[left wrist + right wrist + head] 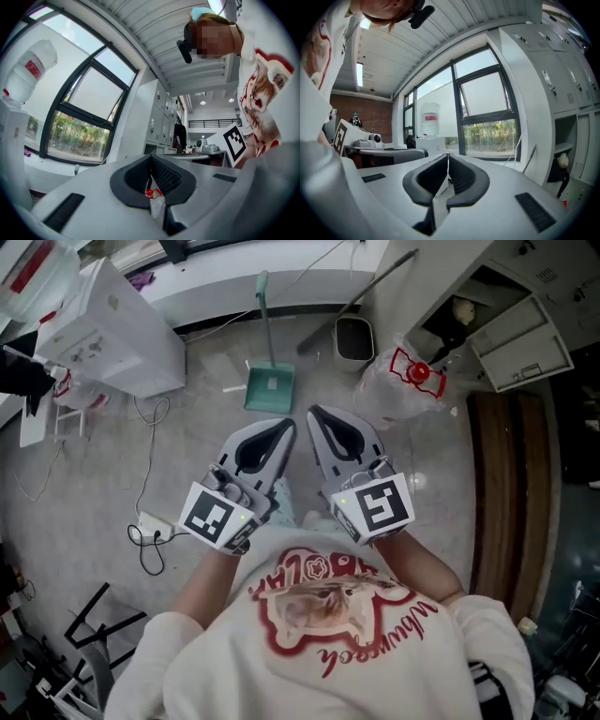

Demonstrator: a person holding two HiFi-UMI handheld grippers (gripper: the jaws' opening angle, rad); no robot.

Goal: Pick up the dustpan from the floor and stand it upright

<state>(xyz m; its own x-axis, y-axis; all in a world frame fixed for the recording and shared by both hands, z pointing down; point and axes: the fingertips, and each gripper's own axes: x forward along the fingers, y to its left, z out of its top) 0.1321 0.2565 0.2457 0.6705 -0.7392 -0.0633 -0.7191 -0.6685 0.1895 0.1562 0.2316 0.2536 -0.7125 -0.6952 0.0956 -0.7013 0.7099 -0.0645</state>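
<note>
1. Two grippers are in our hands, side by side just in front of our chest. The left gripper (285, 425) and the right gripper (315, 414) both point out over the grey floor (202, 399), tips near each other but not touching.
2. In the left gripper view our fingers (165, 174) meet at the tips and clamp nothing. Through the narrow slit below the tips we see only a bit of clear plastic with a red tie, lying far beyond.
3. In the right gripper view the fingers (433, 176) are also pressed together, with nothing between them.
4. The green dustpan (270, 388) sits on the floor well ahead of both grippers, and neither touches it. Its long handle (263, 320) runs away from us toward the wall. From our steep downward look we cannot tell whether it lies flat or stands.
5. To the right of the dustpan are a dark bin (354, 338) and, nearer us, a clear plastic bag (394, 395) knotted with red.
6. To the left stands a white cabinet (131, 334), and a power strip (155, 524) with its cable lies on the floor beside the left gripper.
</note>
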